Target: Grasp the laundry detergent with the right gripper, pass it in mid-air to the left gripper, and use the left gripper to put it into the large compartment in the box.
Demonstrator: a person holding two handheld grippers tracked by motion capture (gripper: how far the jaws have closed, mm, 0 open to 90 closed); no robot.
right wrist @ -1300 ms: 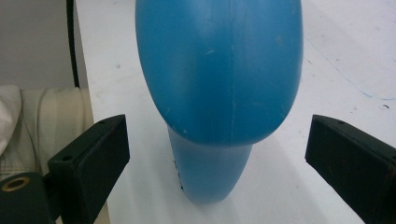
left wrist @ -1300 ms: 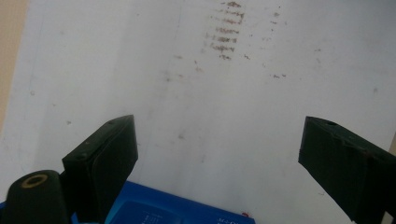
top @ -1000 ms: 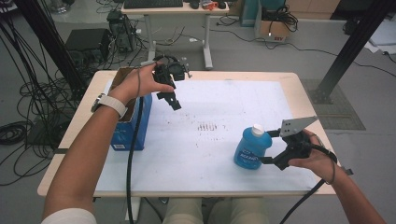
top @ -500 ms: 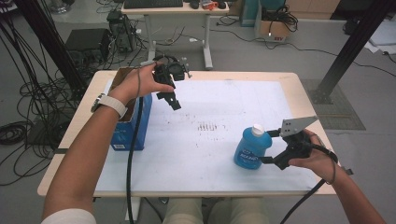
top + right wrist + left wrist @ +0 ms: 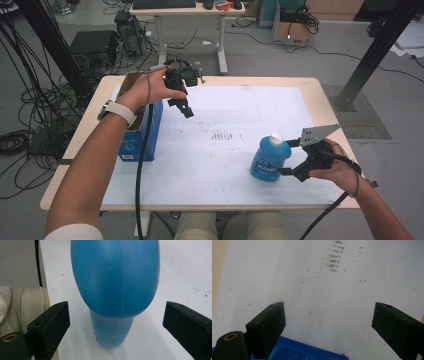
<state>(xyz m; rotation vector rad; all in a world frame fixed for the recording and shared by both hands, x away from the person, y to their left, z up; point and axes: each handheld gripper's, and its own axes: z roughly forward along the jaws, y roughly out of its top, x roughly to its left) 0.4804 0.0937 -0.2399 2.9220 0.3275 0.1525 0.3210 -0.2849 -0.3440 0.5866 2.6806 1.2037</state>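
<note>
High view showed our right gripper [image 5: 289, 157] at lower right, jaws spread on either side of the upright blue bottle [image 5: 270, 158] without touching it. Our left gripper [image 5: 186, 109] hung at upper left, jaws wide apart, beside the blue box [image 5: 131, 142].

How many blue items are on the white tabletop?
2: a blue plastic bottle with a white cap standing near the right front edge, and a blue cardboard box at the left side. Nothing suggests more hidden.
</note>
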